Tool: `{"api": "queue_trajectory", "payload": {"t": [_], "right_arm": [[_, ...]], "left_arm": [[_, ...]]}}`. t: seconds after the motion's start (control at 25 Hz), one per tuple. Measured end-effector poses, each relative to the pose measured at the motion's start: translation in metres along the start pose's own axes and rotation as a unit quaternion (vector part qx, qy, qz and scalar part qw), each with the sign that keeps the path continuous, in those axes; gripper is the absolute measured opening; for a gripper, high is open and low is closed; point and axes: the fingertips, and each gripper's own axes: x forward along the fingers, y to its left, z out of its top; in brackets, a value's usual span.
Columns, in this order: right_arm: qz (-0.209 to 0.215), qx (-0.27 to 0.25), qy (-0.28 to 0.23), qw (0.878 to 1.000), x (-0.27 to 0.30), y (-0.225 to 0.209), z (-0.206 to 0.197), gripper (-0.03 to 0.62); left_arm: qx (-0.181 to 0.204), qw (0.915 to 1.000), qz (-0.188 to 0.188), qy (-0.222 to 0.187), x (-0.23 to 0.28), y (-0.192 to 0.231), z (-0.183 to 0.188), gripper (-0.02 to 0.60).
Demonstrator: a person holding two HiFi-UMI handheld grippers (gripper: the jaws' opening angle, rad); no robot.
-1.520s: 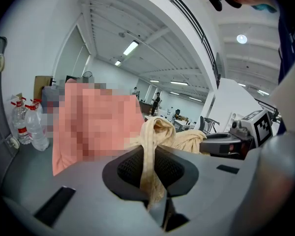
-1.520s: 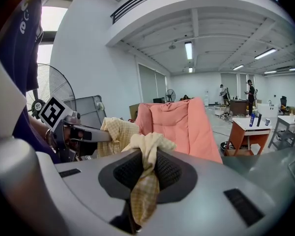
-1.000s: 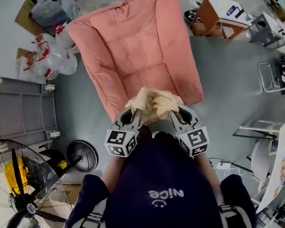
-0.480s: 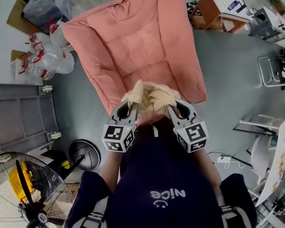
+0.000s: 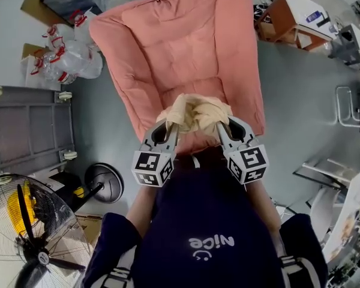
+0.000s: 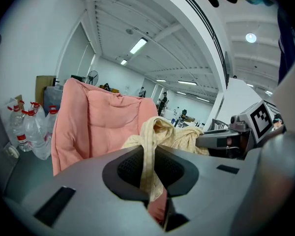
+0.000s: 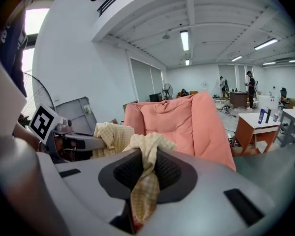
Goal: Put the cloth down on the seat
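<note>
We locate the cloth [image 5: 195, 113], a pale yellow checked fabric, bunched into a loose mound over the front edge of the seat [image 5: 189, 87] of a pink padded armchair [image 5: 168, 35]. The head view does not show whether the cloth's underside touches the seat cushion; in the two gripper views it hangs between the tools with the armchair behind it. We hold the cloth at two points. The left gripper [image 5: 170, 127] grips the cloth's left side: its jaws stand narrow, with a twisted strip of fabric pinched between the ribbed pads and trailing down past them. The right gripper [image 5: 219, 126] grips the cloth's right side in the same manner, jaws narrow and pressed onto a fold of checked fabric that hangs below the pads. The two grippers lie side by side, near each other, with their marker cubes toward the person's dark blue shirt [image 5: 207, 233] and their jaws pointing toward the armchair's backrest. The armchair stands on a grey floor [image 5: 294, 101]. At the armchair's left side we see a cluster of clear water bottles [image 5: 66, 59] with red caps, and below them a grey flat cart [image 5: 24, 131]. A standing fan [image 5: 30, 239] occupies the lower left corner of the head view. A wooden table [image 5: 294, 23] stands past the armchair's right side.
</note>
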Motion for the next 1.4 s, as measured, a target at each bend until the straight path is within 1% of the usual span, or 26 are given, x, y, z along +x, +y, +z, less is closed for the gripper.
{"api": "queue_trajectory", "payload": {"t": [0.2, 0.44, 0.56, 0.68, 0.76, 0.88, 1.08, 1.16, 1.28, 1.4], "right_arm": [[0.0, -0.005, -0.006, 1.0, 0.006, -0.017, 0.007, 0.08], [-0.003, -0.004, -0.016, 1.0, 0.008, -0.04, 0.016, 0.08], [0.001, -0.001, -0.015, 1.0, 0.013, -0.051, 0.016, 0.08], [0.004, 0.004, -0.002, 1.0, 0.021, -0.063, 0.011, 0.08], [0.005, 0.001, 0.009, 1.0, 0.029, -0.068, 0.005, 0.08], [0.006, -0.001, 0.015, 1.0, 0.039, -0.074, 0.001, 0.078], [-0.001, 0.005, -0.005, 1.0, 0.043, -0.09, 0.015, 0.08], [-0.002, 0.01, -0.007, 1.0, 0.046, -0.1, 0.02, 0.08], [-0.003, 0.02, 0.002, 1.0, 0.056, -0.111, 0.016, 0.08], [0.003, 0.029, 0.03, 0.999, 0.073, -0.118, -0.002, 0.08]], "left_arm": [[0.004, 1.0, -0.003, -0.008, 0.018, -0.006, 0.011, 0.058], [-0.022, 0.9995, 0.007, -0.021, 0.043, -0.007, 0.021, 0.058], [-0.023, 0.9994, 0.019, -0.016, 0.057, -0.003, 0.019, 0.058], [-0.01, 0.9996, 0.025, 0.002, 0.074, 0.0, 0.015, 0.058], [-0.009, 0.9996, 0.023, 0.011, 0.085, 0.002, 0.012, 0.058], [-0.01, 0.9998, 0.014, 0.012, 0.1, 0.003, 0.013, 0.058], [-0.013, 0.9999, 0.001, -0.011, 0.114, -0.002, 0.032, 0.058], [-0.012, 0.9998, 0.0, -0.013, 0.121, -0.002, 0.035, 0.058], [-0.016, 0.9998, 0.015, 0.002, 0.133, 0.006, 0.028, 0.058], [-0.017, 0.9992, 0.023, 0.029, 0.149, 0.015, 0.007, 0.058]]}}
